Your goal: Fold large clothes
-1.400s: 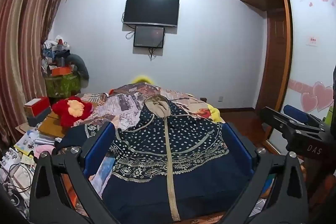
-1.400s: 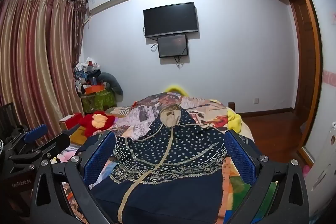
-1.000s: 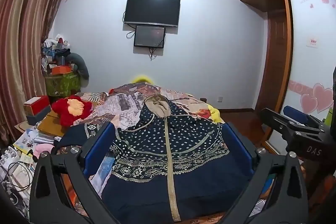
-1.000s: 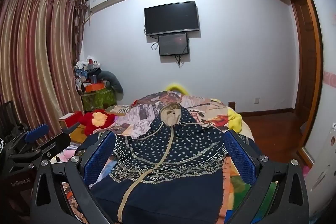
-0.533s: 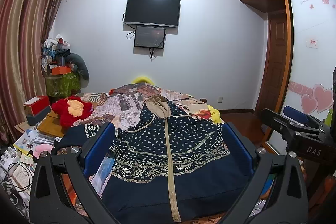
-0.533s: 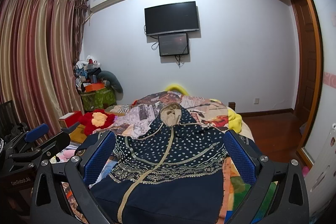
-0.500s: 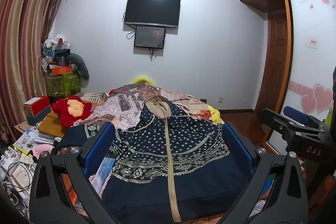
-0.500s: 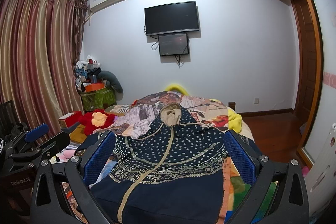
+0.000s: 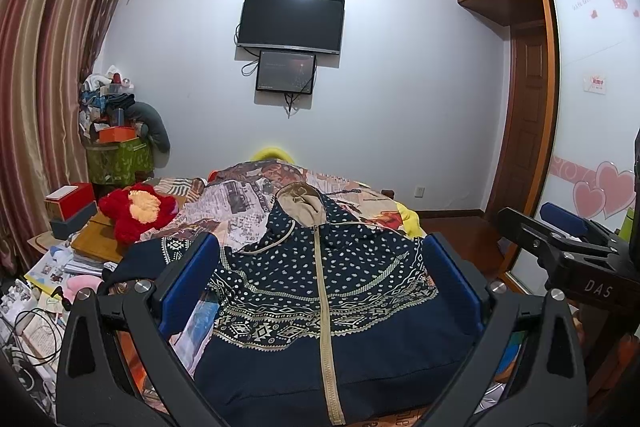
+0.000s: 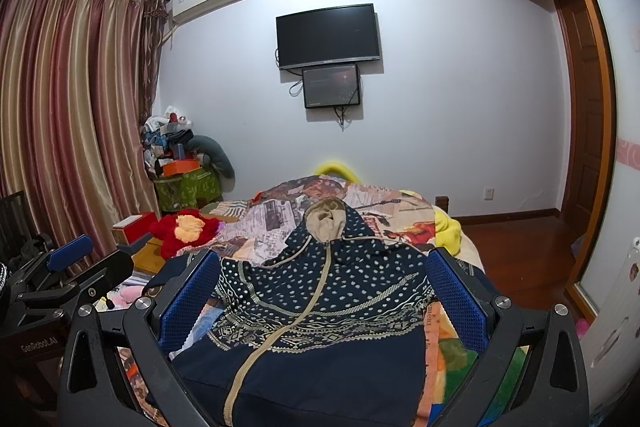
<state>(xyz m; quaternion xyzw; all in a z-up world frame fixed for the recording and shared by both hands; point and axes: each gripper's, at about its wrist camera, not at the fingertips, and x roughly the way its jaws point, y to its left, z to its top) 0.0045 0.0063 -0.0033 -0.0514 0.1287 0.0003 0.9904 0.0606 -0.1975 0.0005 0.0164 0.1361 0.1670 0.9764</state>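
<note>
Jacket: a navy hooded jacket (image 9: 320,291) with white dots, patterned bands and a tan zip lay spread face up on the bed (image 9: 248,195), hood toward the far wall, hem nearest the cameras.
Left gripper: the left gripper (image 9: 320,291) was held level above the jacket's hem, pointing along the jacket toward the hood (image 9: 300,201); its blue-padded fingers (image 9: 188,283) stood wide apart, one to each side of the jacket's chest, gripping nothing.
Right gripper: the right gripper (image 10: 322,297) hung beside the left one at like height, also aimed at the hood; its fingers (image 10: 456,299) were spread wide and empty, the jacket showing between them.
Zip: ran straight down the jacket's middle in the left view, slanted toward the lower left in the right view.
Beyond the jacket: a red plush toy (image 9: 136,209) lay left of the jacket, past the bed's edge; a dark television (image 9: 291,23) hung on the wall beyond the hood.
</note>
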